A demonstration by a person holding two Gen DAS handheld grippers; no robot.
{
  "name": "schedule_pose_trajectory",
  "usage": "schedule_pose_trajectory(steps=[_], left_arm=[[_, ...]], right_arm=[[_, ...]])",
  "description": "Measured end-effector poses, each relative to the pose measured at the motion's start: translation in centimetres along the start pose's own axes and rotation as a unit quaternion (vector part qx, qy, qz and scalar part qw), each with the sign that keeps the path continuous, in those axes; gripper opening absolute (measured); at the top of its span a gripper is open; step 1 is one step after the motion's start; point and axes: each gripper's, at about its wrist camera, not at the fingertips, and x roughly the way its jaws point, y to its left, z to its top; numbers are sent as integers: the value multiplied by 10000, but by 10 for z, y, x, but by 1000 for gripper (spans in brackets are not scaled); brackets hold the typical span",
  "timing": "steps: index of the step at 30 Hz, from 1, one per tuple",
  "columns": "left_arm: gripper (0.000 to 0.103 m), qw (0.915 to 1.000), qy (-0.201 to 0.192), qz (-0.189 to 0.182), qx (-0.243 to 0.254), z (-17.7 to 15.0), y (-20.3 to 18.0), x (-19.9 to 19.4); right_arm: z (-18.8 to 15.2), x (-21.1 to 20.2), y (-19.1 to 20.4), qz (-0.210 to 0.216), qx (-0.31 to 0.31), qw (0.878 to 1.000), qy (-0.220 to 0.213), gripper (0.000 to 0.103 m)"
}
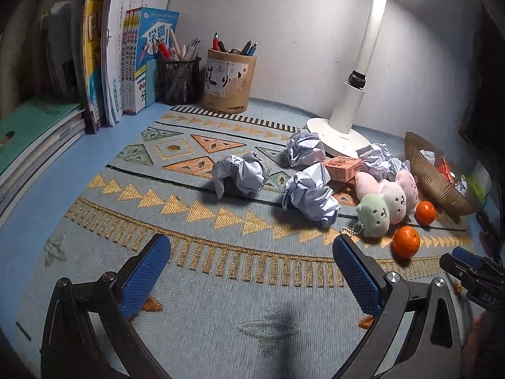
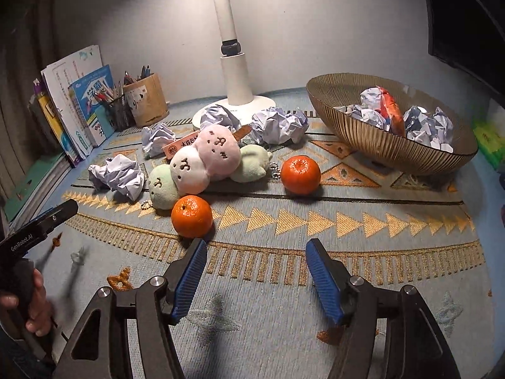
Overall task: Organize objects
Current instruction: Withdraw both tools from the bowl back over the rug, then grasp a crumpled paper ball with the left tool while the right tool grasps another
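Observation:
Several crumpled paper balls [image 1: 240, 173] [image 2: 118, 175] lie on the patterned mat. A plush toy of green, white and pink heads [image 1: 386, 202] [image 2: 192, 165] lies in the middle, next to a small orange box [image 1: 342, 167]. Two tangerines [image 2: 192, 216] [image 2: 300, 173] sit near it. A ribbed brown bowl [image 2: 372, 139] at the right holds paper balls and a red wrapper. My left gripper [image 1: 252, 259] is open and empty above the mat. My right gripper [image 2: 255, 259] is open and empty, just in front of the near tangerine.
A white lamp base [image 2: 235, 94] [image 1: 344, 139] stands at the back. A mesh pen cup [image 1: 180, 75] and a round wooden pen holder [image 1: 228, 83] stand by upright books [image 1: 110, 63] at the left. A green packet [image 2: 489, 139] lies far right.

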Motion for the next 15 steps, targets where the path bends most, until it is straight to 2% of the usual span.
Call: schedule_pose_trajectory(steps=[3, 5, 7, 10, 12, 15], left_arm=[[102, 9999, 86, -117, -82, 3, 4, 1], [102, 9993, 193, -265, -158, 12, 11, 2], [102, 9986, 263, -395, -249, 28, 22, 6], [102, 9933, 685, -917, -160, 51, 31, 28], [102, 9899, 1009, -994, -85, 60, 31, 49], [99, 9898, 1051, -956, -87, 69, 27, 70]], right_arm=[[2, 0, 5, -36, -135, 9999, 21, 64], [6, 2, 14, 113, -225, 9996, 143, 64], [17, 4, 26, 635, -231, 9971, 359, 64], [44, 5, 59, 1312, -433, 9894, 445, 64], [60, 14, 90, 1538, -839, 9831, 538, 64], [67, 36, 136, 1860, -1618, 9675, 557, 64]])
